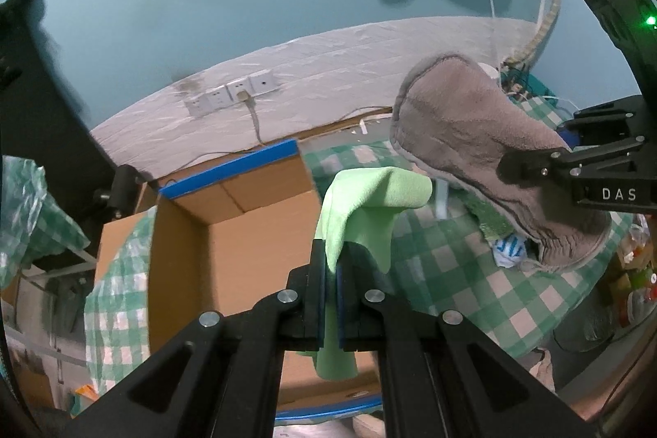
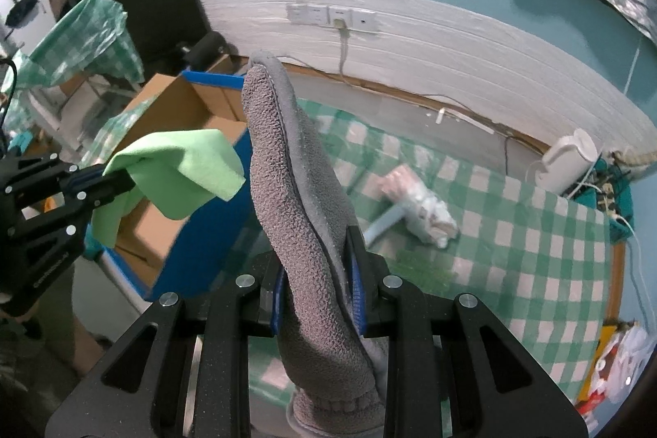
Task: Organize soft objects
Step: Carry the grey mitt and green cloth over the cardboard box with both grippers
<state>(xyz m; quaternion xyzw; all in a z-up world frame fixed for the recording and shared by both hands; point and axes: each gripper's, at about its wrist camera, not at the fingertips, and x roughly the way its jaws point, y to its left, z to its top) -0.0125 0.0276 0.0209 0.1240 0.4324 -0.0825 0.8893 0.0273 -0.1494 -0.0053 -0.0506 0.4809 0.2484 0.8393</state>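
My left gripper [image 1: 331, 257] is shut on a light green cloth [image 1: 369, 200], which drapes over and below its fingers, above the open cardboard box [image 1: 230, 232]. My right gripper [image 2: 316, 265] is shut on a grey fleece slipper [image 2: 295, 191] that stands upright between its blue pads. In the left wrist view the grey slipper [image 1: 472, 134] hangs at the right, clamped by the right gripper [image 1: 513, 163]. In the right wrist view the green cloth [image 2: 180, 167] and left gripper [image 2: 119, 183] sit at the left, over the box [image 2: 172, 118].
A green-and-white checked cloth covers the table [image 2: 513, 232]. On it lie a white and pink bundle [image 2: 423, 208] and a green scrub pad [image 2: 423, 269]. Wall sockets with a cable [image 2: 341, 23] sit behind. A white device [image 2: 570, 159] and tangled cords stand at the far right.
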